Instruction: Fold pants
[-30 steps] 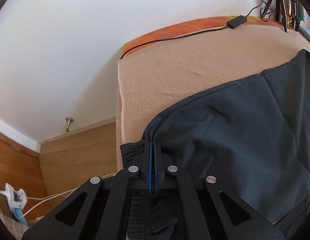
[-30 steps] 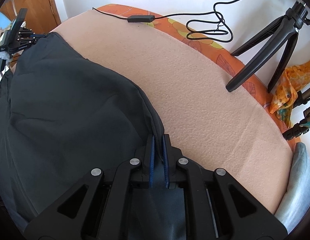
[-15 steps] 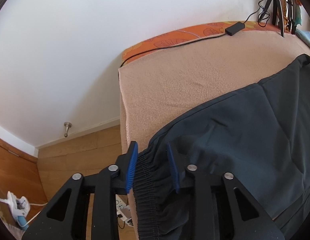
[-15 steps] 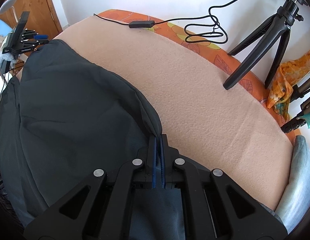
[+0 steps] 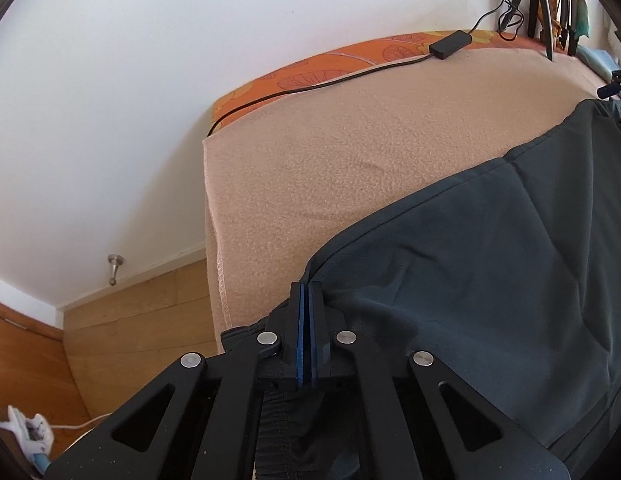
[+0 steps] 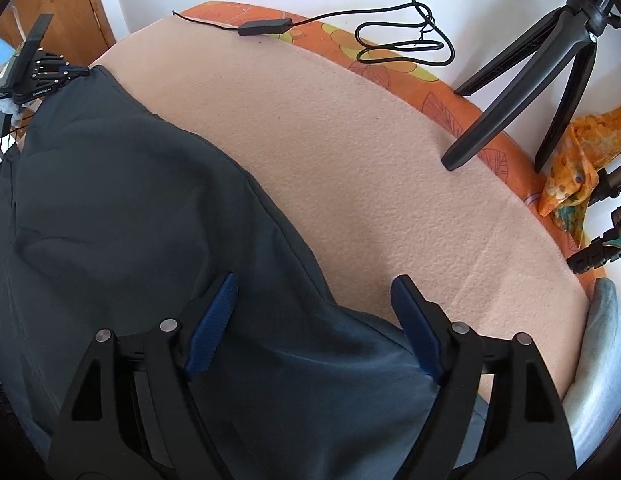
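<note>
Dark grey pants (image 5: 490, 280) are lying spread over a peach fleece blanket (image 5: 330, 152) that is covering a bed with an orange patterned sheet (image 6: 462, 92) showing along the wall side. The left gripper (image 5: 305, 292) is sitting at the gathered elastic waistband (image 5: 278, 424), near the blanket's stitched edge; its blue pads are pressed together, having just closed again after a brief opening, and the garment's edge appears to be pinched between them. The right gripper (image 6: 314, 292) is hovering over the opposite end of the pants (image 6: 130, 208); its jaws have just been opening and are now standing wide, with dark fabric lying between and beneath the fingers but neither pad pressing on it. In the right wrist view the left gripper (image 6: 80, 71) is appearing at the far upper left, at the edge of the cloth. A black cable with an inline adapter (image 6: 264, 27) is resting along the far edge of the bed, and a black tripod (image 6: 522, 88) is standing on the blanket by the wall.
</note>
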Demonstrator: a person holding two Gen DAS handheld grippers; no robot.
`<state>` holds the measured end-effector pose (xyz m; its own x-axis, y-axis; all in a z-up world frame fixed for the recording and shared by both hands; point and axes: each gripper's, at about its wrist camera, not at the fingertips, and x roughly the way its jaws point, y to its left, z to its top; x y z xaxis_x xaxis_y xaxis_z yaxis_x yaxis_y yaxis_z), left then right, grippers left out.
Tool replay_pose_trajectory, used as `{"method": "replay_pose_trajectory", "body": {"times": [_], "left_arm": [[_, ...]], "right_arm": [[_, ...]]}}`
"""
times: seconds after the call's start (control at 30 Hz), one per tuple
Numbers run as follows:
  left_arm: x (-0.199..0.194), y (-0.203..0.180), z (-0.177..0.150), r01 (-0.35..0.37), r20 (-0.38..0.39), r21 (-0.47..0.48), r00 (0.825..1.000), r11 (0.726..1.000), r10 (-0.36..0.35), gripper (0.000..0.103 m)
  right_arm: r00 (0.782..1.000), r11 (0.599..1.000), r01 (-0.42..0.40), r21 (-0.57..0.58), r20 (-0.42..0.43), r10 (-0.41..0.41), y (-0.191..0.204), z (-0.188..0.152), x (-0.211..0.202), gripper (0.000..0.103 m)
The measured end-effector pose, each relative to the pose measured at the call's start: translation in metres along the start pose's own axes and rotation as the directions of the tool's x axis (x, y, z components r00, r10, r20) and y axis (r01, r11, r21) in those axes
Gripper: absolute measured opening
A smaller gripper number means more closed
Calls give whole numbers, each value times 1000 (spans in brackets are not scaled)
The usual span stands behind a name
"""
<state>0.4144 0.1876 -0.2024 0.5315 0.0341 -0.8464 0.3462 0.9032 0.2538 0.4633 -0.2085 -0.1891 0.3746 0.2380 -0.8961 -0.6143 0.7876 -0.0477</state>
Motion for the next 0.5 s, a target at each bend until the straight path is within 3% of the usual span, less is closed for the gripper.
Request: {"method": "replay_pose_trajectory", "body": {"times": [0.03, 0.07, 0.1, 0.13, 0.17, 0.27, 0.5], "left_arm": [[-4, 0, -1, -13, 11, 5, 1000, 1000, 13, 1], [-9, 2, -3, -24, 19, 0, 1000, 1000, 24, 0], [-14, 4, -4, -32, 31, -14, 999, 999, 33, 0], [-20, 7, -6, -36, 41, -32, 998, 999, 37, 0], [-27, 10, -7, -38, 53, -48, 998, 998, 40, 0], [-48, 13, -10, -52, 82, -60, 995, 997, 57, 0], [-95, 8, -23, -84, 132, -65, 987, 994, 92, 0]], "right_arm": [[1000, 1000, -2, -1, 5, 2, 1, -2, -1, 76], [999, 999, -36, 2, 14, 35, 3, -5, -3, 53], [997, 997, -72, 7, 17, 72, 5, -6, -7, 24], [999, 999, -47, -8, 14, 47, 10, -7, -9, 10], [1000, 999, -8, -33, 5, 8, 15, -7, -10, 6], [1000, 999, 4, -42, 11, -4, 24, -12, -20, 4], [992, 999, 37, 2, 122, -37, 36, -21, -84, 3]]}}
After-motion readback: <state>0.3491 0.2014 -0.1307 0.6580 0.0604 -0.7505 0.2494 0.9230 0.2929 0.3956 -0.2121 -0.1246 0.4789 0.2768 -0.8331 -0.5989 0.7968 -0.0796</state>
